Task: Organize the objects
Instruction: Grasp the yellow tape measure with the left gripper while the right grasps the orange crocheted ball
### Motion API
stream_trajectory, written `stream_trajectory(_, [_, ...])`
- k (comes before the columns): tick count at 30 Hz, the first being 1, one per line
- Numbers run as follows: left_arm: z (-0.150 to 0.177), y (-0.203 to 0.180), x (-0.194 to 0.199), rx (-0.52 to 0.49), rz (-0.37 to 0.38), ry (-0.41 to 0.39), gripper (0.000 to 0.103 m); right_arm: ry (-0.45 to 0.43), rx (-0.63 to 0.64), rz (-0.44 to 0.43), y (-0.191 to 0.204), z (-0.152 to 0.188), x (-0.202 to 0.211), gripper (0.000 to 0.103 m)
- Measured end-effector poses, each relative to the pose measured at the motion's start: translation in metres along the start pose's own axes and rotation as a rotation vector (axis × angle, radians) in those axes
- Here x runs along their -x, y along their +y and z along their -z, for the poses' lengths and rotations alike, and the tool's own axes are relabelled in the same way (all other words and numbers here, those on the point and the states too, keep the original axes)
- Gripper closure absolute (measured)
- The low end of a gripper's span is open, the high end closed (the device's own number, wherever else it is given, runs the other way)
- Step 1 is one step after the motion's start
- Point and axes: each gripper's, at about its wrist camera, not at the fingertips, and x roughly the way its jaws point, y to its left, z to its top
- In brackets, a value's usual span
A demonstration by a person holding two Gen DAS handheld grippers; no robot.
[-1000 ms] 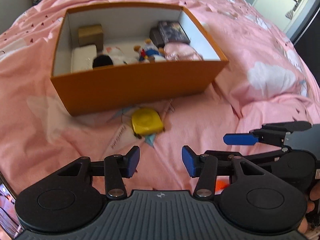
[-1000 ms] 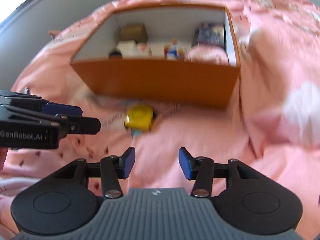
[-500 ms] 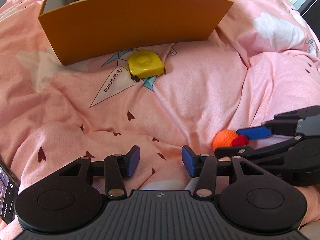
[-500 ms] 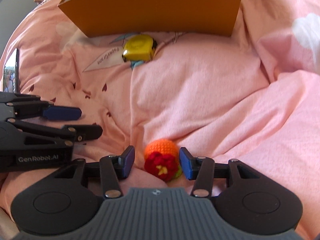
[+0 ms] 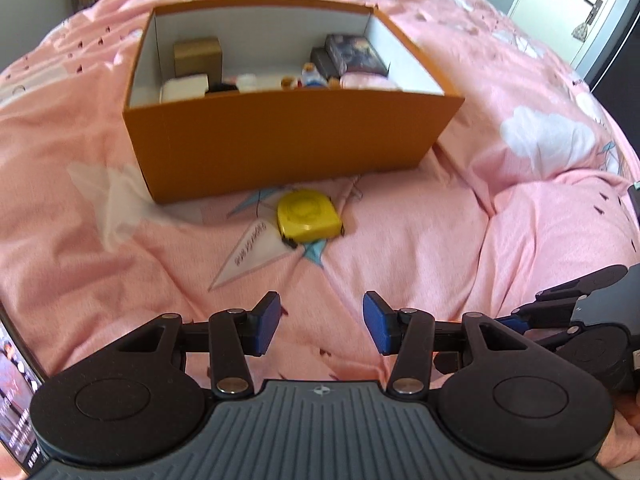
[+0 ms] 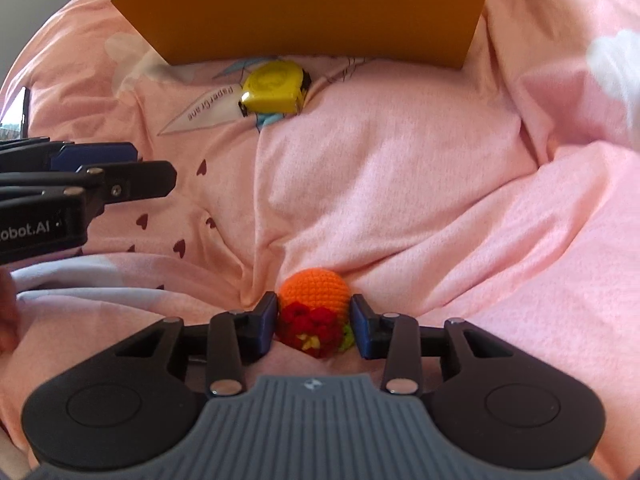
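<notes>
Your right gripper point(image 6: 314, 326) is closing on the crocheted toy point(image 6: 316, 312), which sits at the lower centre of the right wrist view, directly between the two blue pads; the left pad appears to touch the red part, while the right pad stands just beside the green edge, so do not treat the grasp as seated. The toy rests in a fold of the pink bedspread point(image 6: 420, 184). Its long axis runs up and down the frame, along the fingers: the orange ball end points toward the top of the frame, toward the orange box point(image 6: 312, 8), and the red flower end points back at the gripper body. The pads therefore meet it across its narrow waist, which is probably the correct grasp line. Your left gripper point(image 5: 322, 324) holds its jaws apart with nothing between them and hovers over bare bedspread at the lower centre of its own view; in the right wrist view it enters from the left edge, well apart from the toy. The right hand is the nearer one. The yellow tape measure point(image 5: 308, 216) lies just below the box's front wall at frame centre, nearer your left gripper. The likely coming move carries the toy up-frame over that wall.
</notes>
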Motion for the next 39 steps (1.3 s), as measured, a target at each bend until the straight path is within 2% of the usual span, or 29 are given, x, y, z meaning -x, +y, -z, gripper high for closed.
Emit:
stream_trajectory(6, [-0.013, -0.001, 0.001, -0.028, -0.053, -0.112, 0.046, -0.140, 0.025, 0.018, -0.003, -0.024, 0.025, 0.062])
stream_trajectory(11, [-0.025, 0.003, -0.010, 0.002, -0.025, -0.166, 0.046, -0.294, 0.040, 0.047, -0.003, -0.049, 0.036, 0.062])
stream_trajectory(13, [-0.027, 0.005, -0.017, 0.004, -0.004, -0.178, 0.046, -0.319, 0.028, 0.050, -0.005, -0.059, 0.033, 0.062])
stream_trajectory(15, [-0.028, 0.007, -0.023, 0.009, 0.010, -0.156, 0.046, -0.338, 0.010, 0.058, -0.009, -0.066, 0.028, 0.061])
stream_trajectory(20, [-0.026, 0.009, -0.040, 0.001, -0.005, -0.103, 0.046, -0.327, -0.004, 0.097, -0.015, -0.074, 0.008, 0.061])
stream_trajectory(23, [-0.028, 0.010, -0.048, 0.010, 0.007, -0.090, 0.044, -0.302, -0.034, 0.085, -0.023, -0.076, -0.002, 0.061])
stream_trajectory(28, [-0.037, 0.017, -0.064, 0.094, 0.029, -0.075, 0.025, -0.291, -0.084, 0.081, -0.034, -0.074, -0.013, 0.060])
stream_trajectory(32, [-0.046, 0.018, -0.082, 0.136, 0.004, -0.032, 0.025, -0.276, -0.088, 0.047, -0.038, -0.075, -0.017, 0.059])
stream_trajectory(34, [-0.048, 0.018, -0.091, 0.139, -0.015, -0.017, 0.025, -0.278, -0.089, 0.061, -0.038, -0.075, -0.017, 0.058])
stream_trajectory(36, [-0.049, 0.019, -0.099, 0.144, -0.017, 0.006, 0.025, -0.282, -0.079, 0.074, -0.039, -0.075, -0.014, 0.051])
stream_trajectory(39, [-0.049, 0.019, -0.108, 0.142, -0.008, 0.041, 0.030, -0.291, -0.051, 0.093, -0.038, -0.077, -0.011, 0.051])
